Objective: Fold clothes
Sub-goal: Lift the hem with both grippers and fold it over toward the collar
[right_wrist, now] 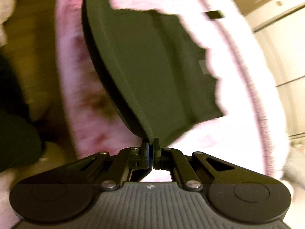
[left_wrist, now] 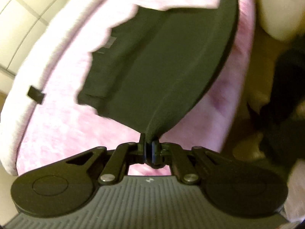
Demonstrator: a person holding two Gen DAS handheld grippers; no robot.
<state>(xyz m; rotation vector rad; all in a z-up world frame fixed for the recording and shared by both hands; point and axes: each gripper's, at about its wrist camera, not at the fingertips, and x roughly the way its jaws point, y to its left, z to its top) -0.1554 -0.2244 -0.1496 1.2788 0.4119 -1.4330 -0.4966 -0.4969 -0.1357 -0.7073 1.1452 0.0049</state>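
A dark olive-green garment (left_wrist: 156, 72) hangs stretched above a pink fluffy blanket (left_wrist: 63, 126). My left gripper (left_wrist: 149, 144) is shut on one corner of its edge, the cloth fanning out upward from the pinch. In the right wrist view the same dark garment (right_wrist: 152, 66) spreads away from my right gripper (right_wrist: 151, 145), which is shut on another corner of it. A small grey label (right_wrist: 203, 66) shows on the cloth. The garment's far part lies on the pink blanket (right_wrist: 228, 129). Both views are blurred by motion.
A small black tag (left_wrist: 35, 94) lies on the blanket's pale edge, and shows as a black tag (right_wrist: 215, 14) in the right wrist view. Pale cabinet panels (right_wrist: 282, 57) stand beyond the blanket. A dark shape (left_wrist: 286, 99) and brownish floor (right_wrist: 38, 57) lie beside it.
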